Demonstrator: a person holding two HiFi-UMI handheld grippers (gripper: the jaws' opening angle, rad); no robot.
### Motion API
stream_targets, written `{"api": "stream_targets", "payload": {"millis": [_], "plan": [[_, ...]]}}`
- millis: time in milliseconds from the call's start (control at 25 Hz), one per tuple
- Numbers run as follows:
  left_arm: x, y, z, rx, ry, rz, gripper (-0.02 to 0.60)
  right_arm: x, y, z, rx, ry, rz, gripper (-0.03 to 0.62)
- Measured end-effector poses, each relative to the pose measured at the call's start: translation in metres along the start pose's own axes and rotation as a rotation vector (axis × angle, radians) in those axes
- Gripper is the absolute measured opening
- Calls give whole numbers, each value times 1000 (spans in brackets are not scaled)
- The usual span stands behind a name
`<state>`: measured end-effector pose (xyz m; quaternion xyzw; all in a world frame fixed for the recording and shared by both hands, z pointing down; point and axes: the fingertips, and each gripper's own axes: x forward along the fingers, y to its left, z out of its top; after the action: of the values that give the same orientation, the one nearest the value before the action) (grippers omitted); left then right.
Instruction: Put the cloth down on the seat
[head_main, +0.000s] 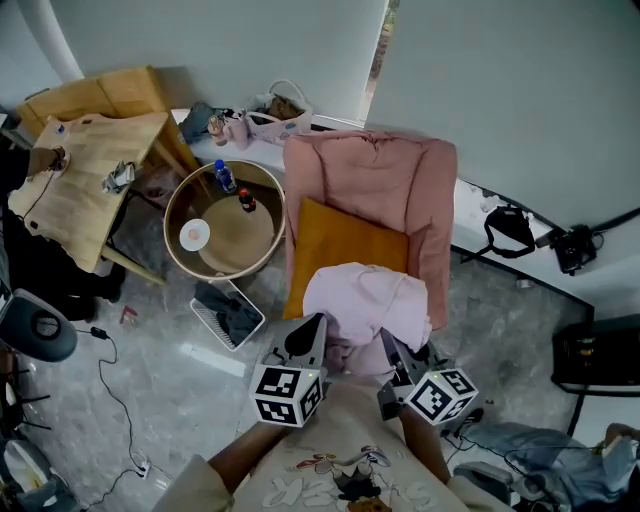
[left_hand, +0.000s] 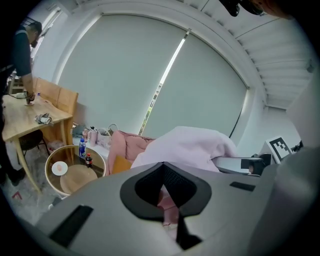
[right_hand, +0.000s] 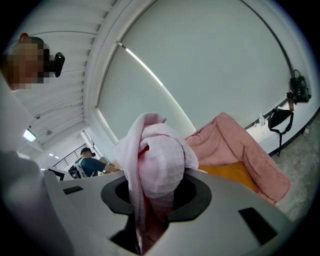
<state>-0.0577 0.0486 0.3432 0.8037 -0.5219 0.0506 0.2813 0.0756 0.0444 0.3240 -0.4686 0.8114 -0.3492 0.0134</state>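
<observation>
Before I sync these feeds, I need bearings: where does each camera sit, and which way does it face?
Head view: on the person's head, looking steeply down at the pink cloth above the orange cushion; left gripper, right gripper and shirt show.
Left gripper view: on the left gripper, looking along jaws shut on the cloth toward the round table; the right gripper shows.
Right gripper view: on the right gripper, looking along jaws shut on the cloth toward the pink chair cover.
Shared: cloth and cushion in all three.

Cloth (head_main: 365, 300) above seat (head_main: 345, 245); round table (head_main: 235, 248) left of seat.
</observation>
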Motion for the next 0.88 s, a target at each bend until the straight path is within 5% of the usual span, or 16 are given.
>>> {"api": "stream_targets", "payload": {"millis": [880], "plan": [[20, 38, 22, -6, -10, -9, 3, 57, 8, 5, -45, 22, -19, 143]]}}
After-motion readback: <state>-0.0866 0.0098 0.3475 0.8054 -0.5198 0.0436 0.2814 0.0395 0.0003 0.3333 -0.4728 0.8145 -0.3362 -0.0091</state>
